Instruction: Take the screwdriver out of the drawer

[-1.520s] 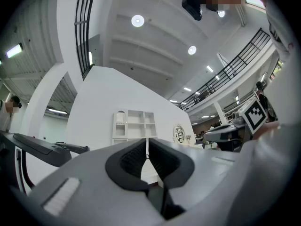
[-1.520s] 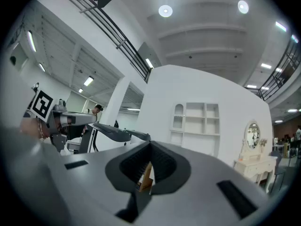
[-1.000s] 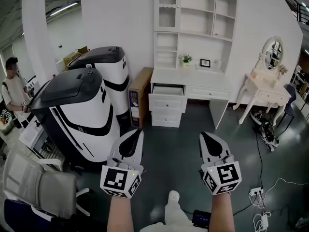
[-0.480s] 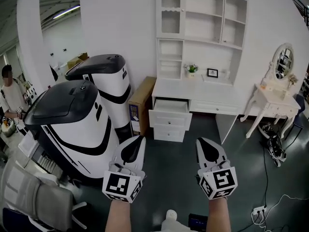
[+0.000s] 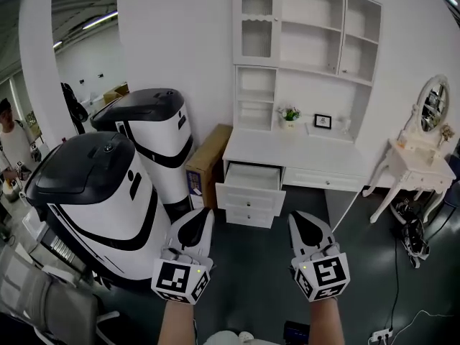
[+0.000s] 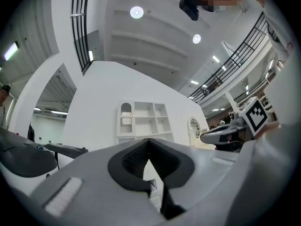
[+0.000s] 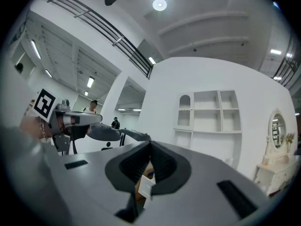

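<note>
Head view has our left claw (image 5: 195, 225) and right claw (image 5: 305, 227) pressed together, empty. Well ahead of them the top drawer (image 5: 251, 185) stands open under the counter (image 5: 302, 149). We see no screwdriver inside; reaching and lifting are not yet done.

two tools (image 5: 201, 218) (image 5: 300, 221), two black-topped machines (image 5: 93, 192) (image 5: 154, 121), one desk (image 5: 295, 149), one open drawer (image 5: 251, 187).
</note>
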The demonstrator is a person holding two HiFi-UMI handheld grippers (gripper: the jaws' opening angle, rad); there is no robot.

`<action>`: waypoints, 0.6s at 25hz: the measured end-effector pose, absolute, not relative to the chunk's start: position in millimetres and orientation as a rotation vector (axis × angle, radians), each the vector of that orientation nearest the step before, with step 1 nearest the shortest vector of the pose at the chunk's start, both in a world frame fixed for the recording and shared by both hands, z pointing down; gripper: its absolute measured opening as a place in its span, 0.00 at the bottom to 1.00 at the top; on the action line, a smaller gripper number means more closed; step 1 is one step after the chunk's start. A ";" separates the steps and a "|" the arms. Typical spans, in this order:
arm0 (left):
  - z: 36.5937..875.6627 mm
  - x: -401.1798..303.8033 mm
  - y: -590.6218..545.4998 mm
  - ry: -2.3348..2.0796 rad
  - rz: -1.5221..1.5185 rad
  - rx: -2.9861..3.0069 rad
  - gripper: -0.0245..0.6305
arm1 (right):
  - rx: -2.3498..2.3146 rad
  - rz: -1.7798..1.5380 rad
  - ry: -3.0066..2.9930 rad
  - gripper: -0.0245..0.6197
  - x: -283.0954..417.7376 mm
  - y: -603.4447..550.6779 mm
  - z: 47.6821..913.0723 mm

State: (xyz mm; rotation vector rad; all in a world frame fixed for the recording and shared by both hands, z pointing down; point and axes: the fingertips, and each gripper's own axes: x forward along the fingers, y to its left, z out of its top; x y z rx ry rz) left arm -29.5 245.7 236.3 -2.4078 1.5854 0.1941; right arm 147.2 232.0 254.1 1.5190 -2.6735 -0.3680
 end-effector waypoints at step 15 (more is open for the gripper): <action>247.2 -14.3 115.9 1.561 0.196 -2.448 0.05 | 1.606 -0.337 -2.617 0.05 170.7 115.1 271.7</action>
